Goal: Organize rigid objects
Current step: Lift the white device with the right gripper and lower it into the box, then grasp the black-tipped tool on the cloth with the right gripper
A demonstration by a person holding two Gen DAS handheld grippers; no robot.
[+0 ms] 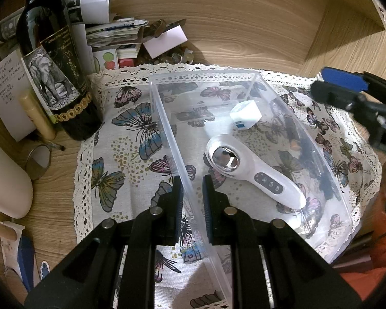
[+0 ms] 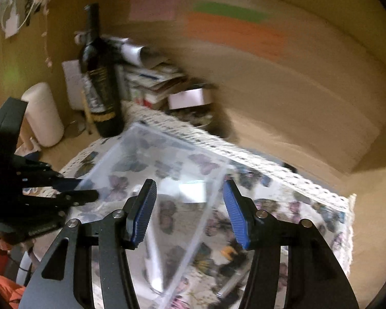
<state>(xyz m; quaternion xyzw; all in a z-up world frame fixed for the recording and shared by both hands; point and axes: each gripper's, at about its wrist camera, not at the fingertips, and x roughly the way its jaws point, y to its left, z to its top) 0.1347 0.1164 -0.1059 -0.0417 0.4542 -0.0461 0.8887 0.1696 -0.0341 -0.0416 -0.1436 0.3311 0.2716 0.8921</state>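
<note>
Left gripper (image 1: 193,188) clamps the clear bin's (image 1: 244,77) near wall; right gripper (image 2: 190,206) hangs open, empty. Inside lie a white handheld device (image 1: 254,175) and, beyond, a small white box (image 1: 245,116). Both look rigid, light, glossy: grip the device's handle.

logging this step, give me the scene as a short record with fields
surface: butterfly cloth on a wooden desk
bin: clear plastic, on the cloth
in bin: white handheld device; small white box
left gripper: shut on the bin's wall
right gripper: open, nothing between its fingers
beside cloth: wine bottle, paper pile
</note>
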